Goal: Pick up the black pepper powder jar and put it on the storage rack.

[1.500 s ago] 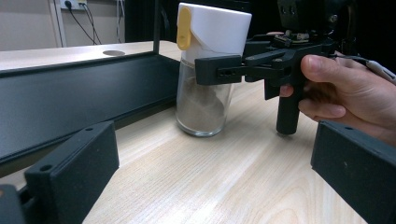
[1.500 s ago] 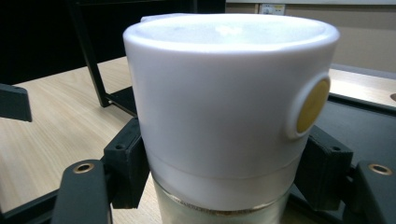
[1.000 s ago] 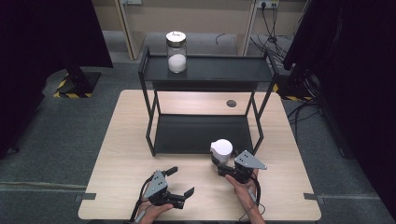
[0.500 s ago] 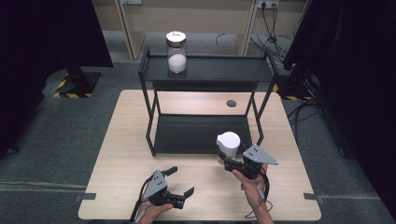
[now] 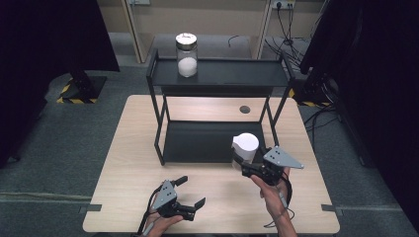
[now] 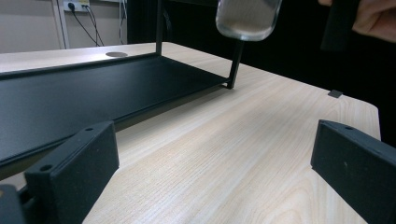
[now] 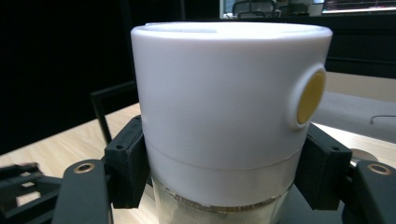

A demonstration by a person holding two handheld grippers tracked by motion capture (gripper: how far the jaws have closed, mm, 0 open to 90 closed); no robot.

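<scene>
A jar with a white lid (image 5: 245, 144) and clear glass body is held off the table by my right gripper (image 5: 244, 163), just in front of the black shelf's lower tier (image 5: 207, 140). In the right gripper view the jaws press both sides of the jar (image 7: 229, 107), just under its lid, which has a round yellow spot (image 7: 310, 98). My left gripper (image 5: 191, 191) rests open and empty near the table's front edge; its view has the jar's glass bottom (image 6: 247, 18) hanging above the tabletop. A second glass jar (image 5: 187, 54) with white contents stands on the top shelf.
The black two-tier shelf frame (image 5: 217, 74) takes up the back half of the wooden table (image 5: 128, 163). A round cable hole (image 5: 244, 109) lies behind it. Dark curtains and cables surround the table.
My right gripper has carried the white-lidded jar a little up and to the right. The left gripper has stayed where it was.
</scene>
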